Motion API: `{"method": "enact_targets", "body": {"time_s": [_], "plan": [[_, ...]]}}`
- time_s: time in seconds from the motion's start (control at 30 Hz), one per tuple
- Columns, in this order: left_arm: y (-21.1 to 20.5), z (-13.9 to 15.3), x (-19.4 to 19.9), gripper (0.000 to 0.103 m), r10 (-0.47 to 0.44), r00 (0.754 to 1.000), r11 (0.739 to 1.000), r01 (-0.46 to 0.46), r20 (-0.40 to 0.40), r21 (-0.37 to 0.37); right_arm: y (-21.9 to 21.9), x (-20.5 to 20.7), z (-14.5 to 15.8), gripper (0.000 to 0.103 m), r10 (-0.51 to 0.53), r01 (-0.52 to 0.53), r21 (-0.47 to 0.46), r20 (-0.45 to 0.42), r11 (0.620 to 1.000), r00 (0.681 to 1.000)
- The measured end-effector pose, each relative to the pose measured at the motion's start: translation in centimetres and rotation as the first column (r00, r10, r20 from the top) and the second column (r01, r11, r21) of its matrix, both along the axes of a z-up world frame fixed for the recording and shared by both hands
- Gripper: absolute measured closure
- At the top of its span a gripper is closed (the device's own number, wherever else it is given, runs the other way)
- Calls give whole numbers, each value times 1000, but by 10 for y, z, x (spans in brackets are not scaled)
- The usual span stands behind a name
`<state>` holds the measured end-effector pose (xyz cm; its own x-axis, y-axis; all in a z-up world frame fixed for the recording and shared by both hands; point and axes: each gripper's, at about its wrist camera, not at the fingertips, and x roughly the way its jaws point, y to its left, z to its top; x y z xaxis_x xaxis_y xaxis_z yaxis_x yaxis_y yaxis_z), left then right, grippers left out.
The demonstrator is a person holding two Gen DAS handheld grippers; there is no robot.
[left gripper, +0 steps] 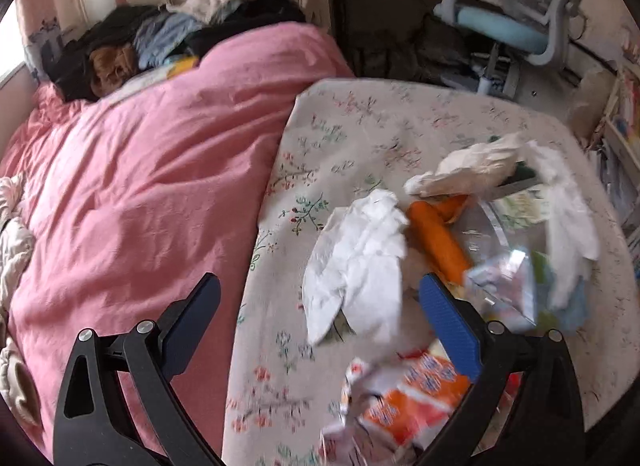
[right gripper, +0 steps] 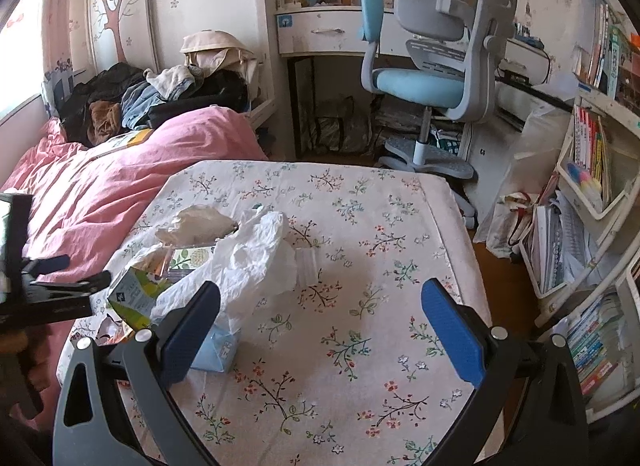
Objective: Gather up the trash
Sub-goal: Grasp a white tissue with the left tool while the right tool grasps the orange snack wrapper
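Trash lies in a pile on the floral bedsheet (left gripper: 360,125). In the left wrist view I see a crumpled white tissue (left gripper: 360,258), an orange tube (left gripper: 438,238), an orange and white snack wrapper (left gripper: 408,398), a clear shiny wrapper (left gripper: 504,282) and a white plastic bag (left gripper: 568,217). My left gripper (left gripper: 320,326) is open above the tissue and holds nothing. In the right wrist view the white plastic bag (right gripper: 248,262), a green carton (right gripper: 136,294) and a light blue tissue pack (right gripper: 216,350) lie at the left. My right gripper (right gripper: 320,326) is open and empty over the bare sheet (right gripper: 360,306).
A pink duvet (left gripper: 140,193) covers the bed's left side, with piled clothes (left gripper: 160,37) at its head. A blue and grey desk chair (right gripper: 432,65) stands by a white desk (right gripper: 320,33). Bookshelves (right gripper: 592,153) line the right wall. The left gripper shows at the left edge (right gripper: 60,278).
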<state>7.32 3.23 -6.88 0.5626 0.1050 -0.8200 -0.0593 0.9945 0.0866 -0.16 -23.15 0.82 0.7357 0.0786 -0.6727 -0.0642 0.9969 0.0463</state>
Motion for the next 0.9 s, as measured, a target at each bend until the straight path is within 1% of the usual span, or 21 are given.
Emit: {"method": "enact_targets", "body": {"time_s": [0.13, 0.2, 0.23, 0.27, 0.3, 0.33, 0.37, 0.4, 0.47, 0.57, 0.63, 0.67, 0.7, 0.73, 0.8, 0.83, 0.9], "plan": [[5, -14, 23, 7, 0, 1000, 1000, 0, -19, -12, 1, 3, -1, 6, 11, -10, 35, -12, 999, 1000], [6, -20, 33, 7, -14, 999, 999, 13, -31, -30, 5, 5, -1, 6, 26, -26, 39, -16, 999, 1000], [6, -22, 37, 11, -22, 999, 999, 20, -38, -39, 7, 5, -2, 6, 36, -35, 37, -20, 999, 999], [6, -25, 41, 17, -32, 999, 998, 30, -43, -51, 9, 6, -2, 6, 48, -47, 35, -26, 998, 999], [6, -27, 45, 38, -47, 997, 997, 43, -53, -70, 11, 7, -4, 6, 56, -55, 35, -33, 998, 998], [7, -29, 48, 62, -64, 995, 993, 56, -71, -102, 12, 7, -5, 6, 63, -62, 35, -38, 998, 997], [8, -30, 49, 75, -75, 994, 989, 63, -79, -137, 13, 8, -6, 6, 71, -70, 36, -45, 997, 996], [10, -29, 49, 92, -83, 993, 982, 68, -80, -178, 14, 8, -6, 6, 77, -76, 36, -48, 996, 996], [13, -21, 46, 95, -78, 996, 977, 67, -49, -201, 16, 7, -6, 6, 87, -85, 39, -48, 996, 995], [23, 3, 37, 95, -67, 998, 967, 70, 20, -247, 18, 3, -3, 6, 118, -116, 54, -44, 992, 992], [30, 19, 28, 95, -54, 997, 960, 68, 58, -271, 22, -1, -2, 6, 156, -154, 59, -41, 986, 987], [33, 25, 25, 95, -47, 996, 957, 66, 72, -282, 27, -3, -2, 6, 204, -200, 78, -47, 977, 978], [38, 32, 18, 95, -38, 995, 952, 63, 88, -300, 33, -6, -3, 6, 260, -253, 106, -56, 962, 964], [42, 37, 13, 95, -31, 995, 947, 61, 99, -315, 40, -9, -4, 6, 325, -313, 141, -72, 939, 943], [50, 48, 3, 95, -12, 993, 940, 53, 120, -338, 57, -14, -8, 6, 440, -416, 196, -104, 888, 892], [54, 52, -3, 95, -4, 992, 937, 48, 128, -345, 71, -20, -11, 6, 504, -475, 204, -123, 856, 855], [60, 61, -17, 95, 9, 989, 931, 45, 146, -363, 91, -28, -16, 6, 567, -540, 188, -140, 820, 812]]}}
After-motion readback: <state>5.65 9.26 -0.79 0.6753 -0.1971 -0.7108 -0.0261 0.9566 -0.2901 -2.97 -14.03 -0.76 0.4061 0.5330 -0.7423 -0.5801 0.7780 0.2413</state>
